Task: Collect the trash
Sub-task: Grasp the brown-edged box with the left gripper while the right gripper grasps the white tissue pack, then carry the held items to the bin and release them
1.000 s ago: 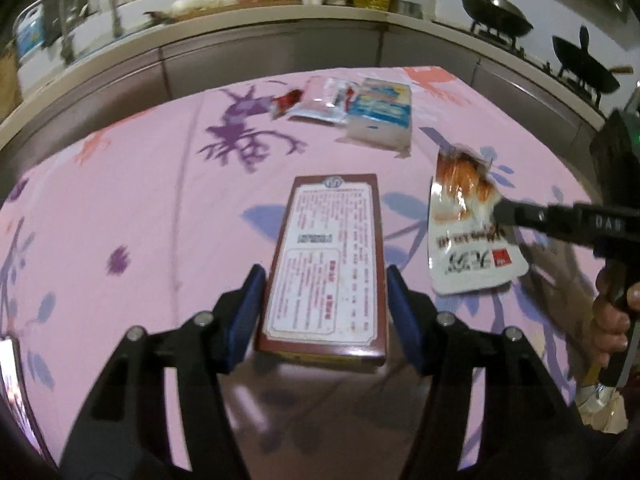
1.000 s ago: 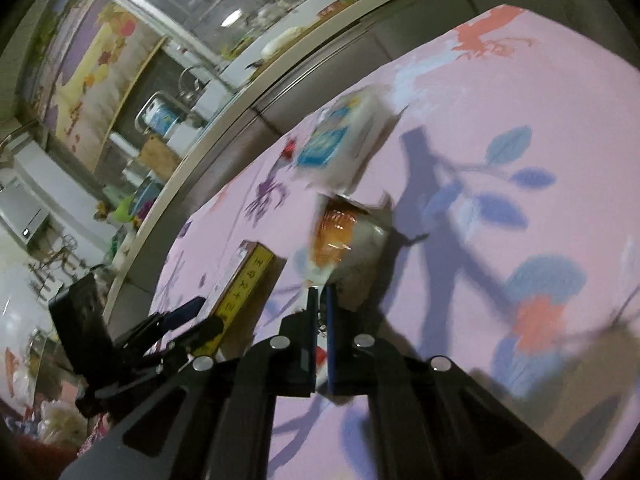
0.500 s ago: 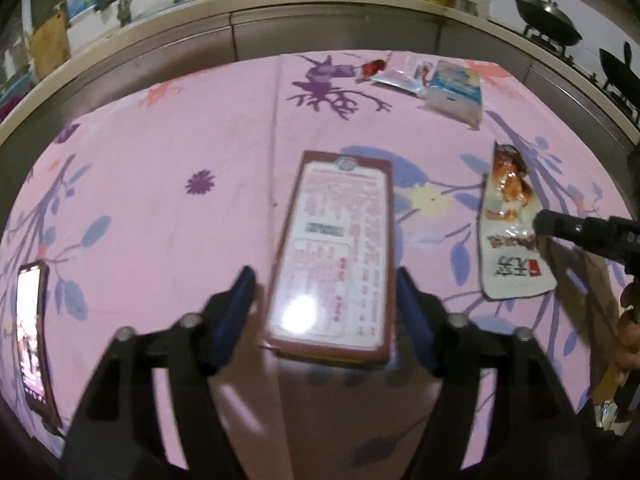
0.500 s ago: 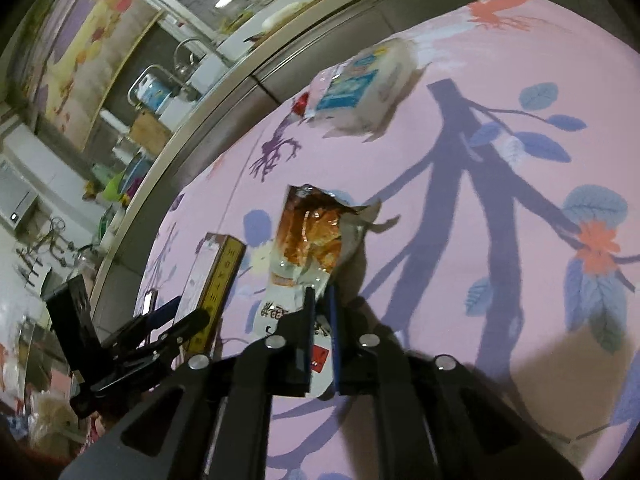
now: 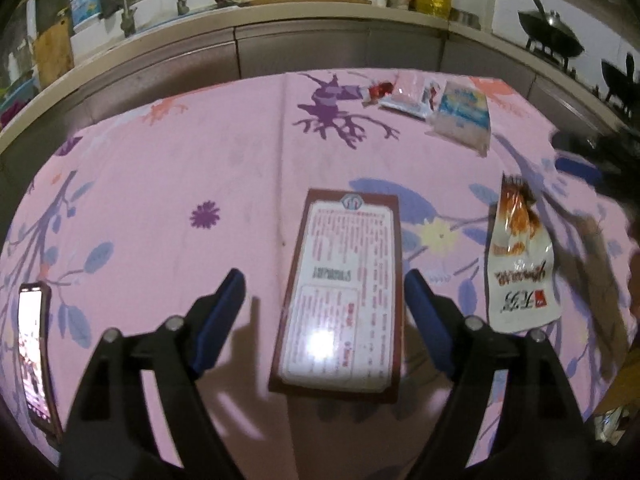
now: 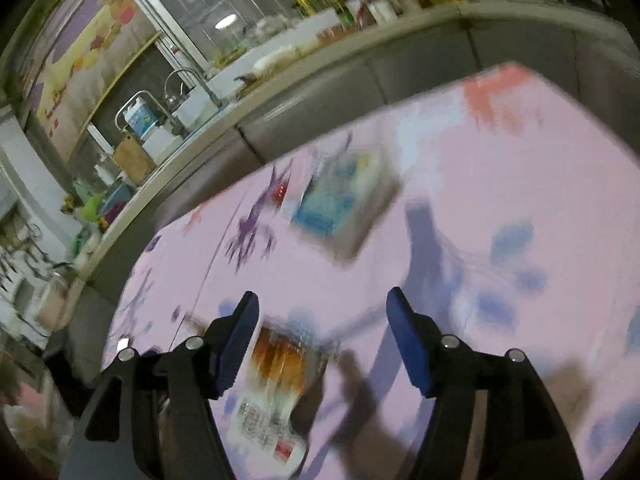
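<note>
Kitchen table under pink floral cloth [image 5: 160, 184] | flat box [image 5: 344, 292] lies between my left gripper [image 5: 324, 300] pads, untouched, jaws opening; likely light and stiff, take it by the long edges | snack wrapper [image 5: 520, 264] flat just right of it, thin, probably slippery | right gripper [image 6: 320, 320] tilted down above the wrapper, jaws opening, nothing held

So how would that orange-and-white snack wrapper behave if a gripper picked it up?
The snack wrapper looks like thin glossy film lying crinkled on the tablecloth, so probably floppy and very light. Its torn-open top suggests it is empty and would sag from a pinch. The shiny surface may slip between pads.
</note>
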Demonstrator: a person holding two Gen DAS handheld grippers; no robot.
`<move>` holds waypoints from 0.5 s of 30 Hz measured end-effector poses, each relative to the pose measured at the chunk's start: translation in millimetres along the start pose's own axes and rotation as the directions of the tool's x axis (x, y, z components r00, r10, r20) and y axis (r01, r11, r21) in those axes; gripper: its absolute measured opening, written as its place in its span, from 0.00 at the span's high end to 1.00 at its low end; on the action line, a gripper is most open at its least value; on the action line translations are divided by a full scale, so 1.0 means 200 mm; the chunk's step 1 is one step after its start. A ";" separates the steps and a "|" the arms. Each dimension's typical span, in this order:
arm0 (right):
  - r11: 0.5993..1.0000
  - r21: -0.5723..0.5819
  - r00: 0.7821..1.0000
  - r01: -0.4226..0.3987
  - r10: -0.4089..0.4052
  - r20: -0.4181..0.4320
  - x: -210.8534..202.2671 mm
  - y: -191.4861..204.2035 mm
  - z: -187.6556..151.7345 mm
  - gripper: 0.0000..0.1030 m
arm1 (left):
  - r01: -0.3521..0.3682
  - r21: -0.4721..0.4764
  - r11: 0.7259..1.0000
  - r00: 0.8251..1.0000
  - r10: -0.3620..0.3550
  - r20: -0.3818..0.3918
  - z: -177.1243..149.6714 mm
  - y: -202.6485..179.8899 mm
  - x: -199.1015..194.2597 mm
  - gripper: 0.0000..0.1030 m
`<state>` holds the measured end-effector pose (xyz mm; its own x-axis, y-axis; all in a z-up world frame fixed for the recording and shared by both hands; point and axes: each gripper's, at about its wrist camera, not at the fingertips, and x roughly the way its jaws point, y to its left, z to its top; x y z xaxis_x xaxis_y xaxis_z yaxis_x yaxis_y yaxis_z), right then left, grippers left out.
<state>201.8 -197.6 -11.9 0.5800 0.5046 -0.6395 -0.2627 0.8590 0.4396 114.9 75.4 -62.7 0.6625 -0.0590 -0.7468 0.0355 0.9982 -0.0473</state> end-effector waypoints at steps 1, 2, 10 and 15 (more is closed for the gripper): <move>1.000 0.004 1.000 0.021 -0.021 0.007 0.03 -0.01 0.06 0.38 | 0.011 -0.016 1.000 1.000 -0.011 0.014 0.01 0.02 -0.02 0.24; 0.999 0.020 0.999 0.032 -0.032 0.008 0.06 -0.03 0.12 0.38 | 0.019 -0.023 1.000 1.000 -0.019 0.024 0.02 0.04 -0.03 0.24; 0.988 0.139 0.991 0.065 -0.047 -0.128 0.55 -0.15 0.43 0.37 | 0.100 -0.070 0.992 0.991 -0.093 0.093 0.22 0.20 -0.12 0.24; 0.992 -0.116 0.984 0.052 -0.071 -0.166 0.67 0.04 0.40 0.51 | 0.075 -0.027 0.997 0.992 -0.072 0.103 0.44 0.20 -0.04 0.24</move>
<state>339.6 -130.7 -43.8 0.4611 0.4495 -0.7651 -0.3194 0.8885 0.3296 176.7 115.4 0.1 0.7318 -0.1294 -0.6692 0.0650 0.9906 -0.1205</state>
